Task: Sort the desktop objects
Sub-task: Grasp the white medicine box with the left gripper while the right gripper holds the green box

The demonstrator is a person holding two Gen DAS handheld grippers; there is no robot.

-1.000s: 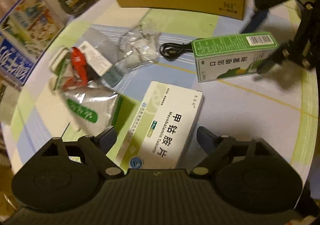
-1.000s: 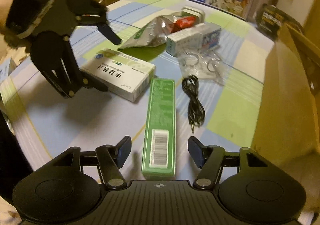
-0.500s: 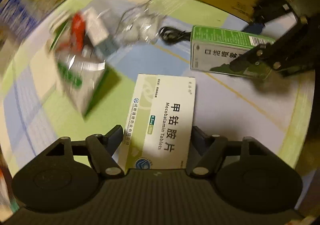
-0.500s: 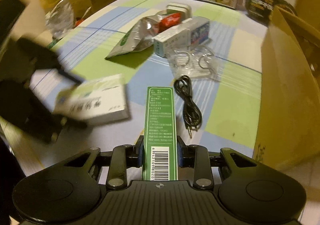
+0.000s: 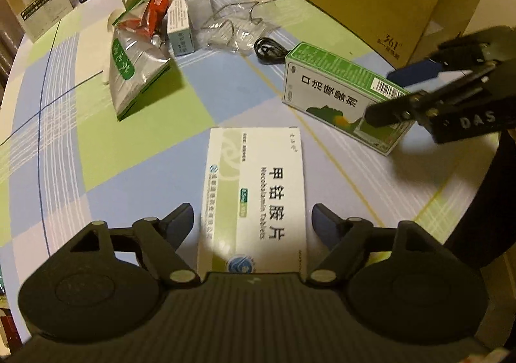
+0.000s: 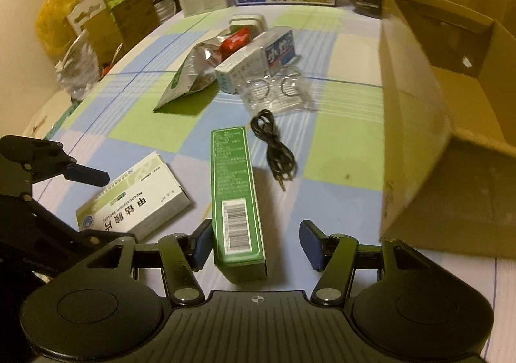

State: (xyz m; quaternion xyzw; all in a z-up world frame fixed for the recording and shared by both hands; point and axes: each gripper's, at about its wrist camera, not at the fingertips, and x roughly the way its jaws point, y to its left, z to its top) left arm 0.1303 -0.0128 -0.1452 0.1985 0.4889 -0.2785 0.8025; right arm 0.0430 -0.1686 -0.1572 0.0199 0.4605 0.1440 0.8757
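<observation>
A white tablet box [image 5: 254, 189] lies flat on the checked tablecloth between the fingers of my left gripper [image 5: 253, 221]. Its jaws are opening, with a narrow gap on each side of the box. A long green box [image 6: 233, 176] lies on its narrow side between the fingers of my right gripper [image 6: 256, 243]. Those jaws are opening too: the left pad sits close to the box and the right pad stands well clear. The left wrist view shows the green box [image 5: 338, 89] at the right, with the right gripper [image 5: 400, 92] astride its near end.
An open cardboard box [image 6: 435, 137] stands at the right. Beyond the two boxes lie a coiled black cable [image 6: 274, 150], a clear bag with metal rings [image 6: 277, 92], a silver pouch [image 6: 190, 73], a red packet [image 6: 235, 40] and a small carton [image 6: 254, 56]. Cartons line the far edge.
Half a second ago both grippers were closed on their boxes. Now both pairs of jaws have spread, and the boxes rest on the cloth. The left gripper has rolled, so the white box points straight away from it.
</observation>
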